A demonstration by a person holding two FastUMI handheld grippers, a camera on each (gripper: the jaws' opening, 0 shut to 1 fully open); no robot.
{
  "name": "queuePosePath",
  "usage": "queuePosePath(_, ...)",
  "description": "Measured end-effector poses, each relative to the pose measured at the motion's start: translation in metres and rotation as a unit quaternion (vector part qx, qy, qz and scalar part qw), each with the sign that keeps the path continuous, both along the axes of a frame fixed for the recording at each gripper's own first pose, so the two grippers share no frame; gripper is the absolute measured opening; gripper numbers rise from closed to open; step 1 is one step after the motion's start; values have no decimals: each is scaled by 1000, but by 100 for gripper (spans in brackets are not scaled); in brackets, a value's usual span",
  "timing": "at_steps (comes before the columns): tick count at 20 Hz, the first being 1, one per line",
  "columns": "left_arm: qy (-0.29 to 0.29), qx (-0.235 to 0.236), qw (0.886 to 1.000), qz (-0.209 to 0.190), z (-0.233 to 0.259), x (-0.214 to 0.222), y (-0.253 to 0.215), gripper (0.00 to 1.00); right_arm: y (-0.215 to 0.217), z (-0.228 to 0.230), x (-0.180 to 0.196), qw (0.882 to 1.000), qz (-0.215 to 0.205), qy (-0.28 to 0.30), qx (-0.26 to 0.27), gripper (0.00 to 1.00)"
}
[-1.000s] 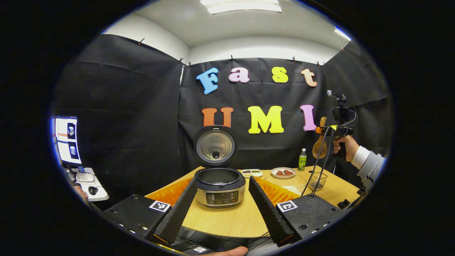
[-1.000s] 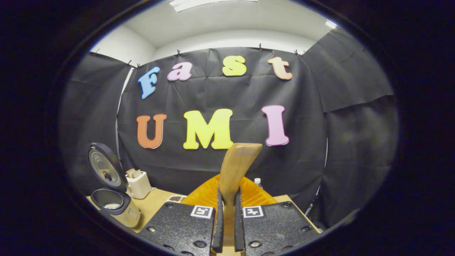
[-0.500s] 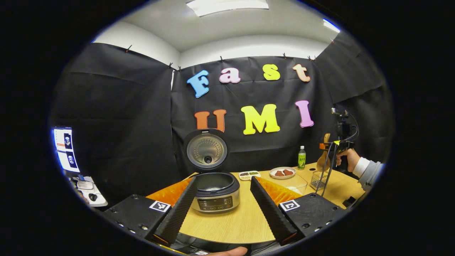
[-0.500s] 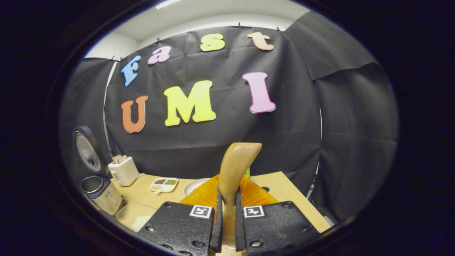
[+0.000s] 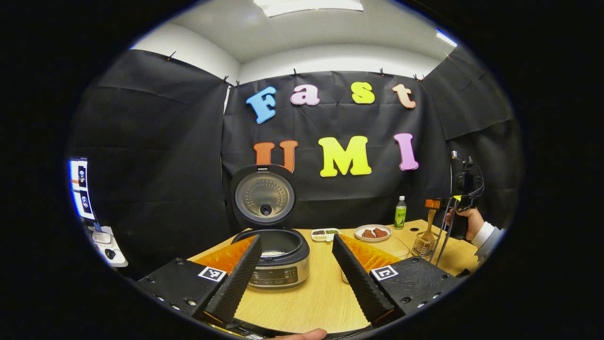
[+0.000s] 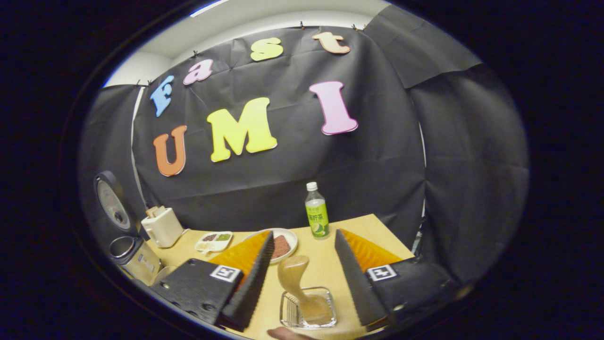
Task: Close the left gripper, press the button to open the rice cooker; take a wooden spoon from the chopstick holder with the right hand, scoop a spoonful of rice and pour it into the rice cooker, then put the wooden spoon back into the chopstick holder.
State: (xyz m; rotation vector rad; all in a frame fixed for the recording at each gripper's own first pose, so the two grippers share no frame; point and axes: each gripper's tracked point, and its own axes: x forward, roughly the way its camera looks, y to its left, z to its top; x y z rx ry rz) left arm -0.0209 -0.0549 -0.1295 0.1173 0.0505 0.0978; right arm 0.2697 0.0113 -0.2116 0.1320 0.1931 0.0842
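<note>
The rice cooker [image 5: 278, 265] stands on the wooden table with its lid [image 5: 264, 196] raised upright and white rice in its pot. My left gripper [image 5: 296, 237] is open in front of it, holding nothing. The wooden spoon [image 6: 295, 278] stands bowl-down in the wire chopstick holder [image 6: 309, 309], its handle leaning free between the spread fingers of my open right gripper [image 6: 304, 233]. In the left gripper view the spoon [image 5: 428, 226] sits in the holder [image 5: 423, 245] at the table's right, below the right gripper [image 5: 460, 189] and the hand [image 5: 467, 222] holding it.
A green bottle [image 6: 317, 212], a plate of reddish food [image 6: 283, 243], a small divided dish [image 6: 213, 241] and a white container [image 6: 163, 226] line the table's far side. A clear glass bowl [image 5: 391, 245] sits between the cooker and the holder. A monitor [image 5: 80, 189] stands at far left.
My right gripper came down over the holder, set the spoon in it and opened, letting the handle go. The left gripper stayed open and shifted slightly.
</note>
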Motion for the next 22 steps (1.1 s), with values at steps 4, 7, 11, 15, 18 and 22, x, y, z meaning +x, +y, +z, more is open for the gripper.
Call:
queuePosePath(4, -8, 0, 1000, 10, 3, 20, 11, 96, -11, 21, -22, 999, -23, -23, 5, 100)
queuePosePath(7, -16, 3, 1000, 22, 12, 36, 27, 96, -14, 40, -48, 999, -25, -43, 13, 100)
queuePosePath(11, -37, 23, 999, 30, 27, 59, 51, 95, -24, 54, -97, 996, -61, -55, 25, 98)
queuePosePath(15, -22, 26, 999, 30, 35, 75, 66, 96, -20, 69, -152, 996, -65, -64, 7, 100)
queuePosePath(18, -30, 28, 999, 29, 57, 89, 74, 96, -22, 98, -195, 993, -73, -92, -14, 100)
queuePosePath(22, -40, 17, 999, 33, 89, 115, 81, 95, -16, 122, -241, 992, -63, -104, -21, 100)
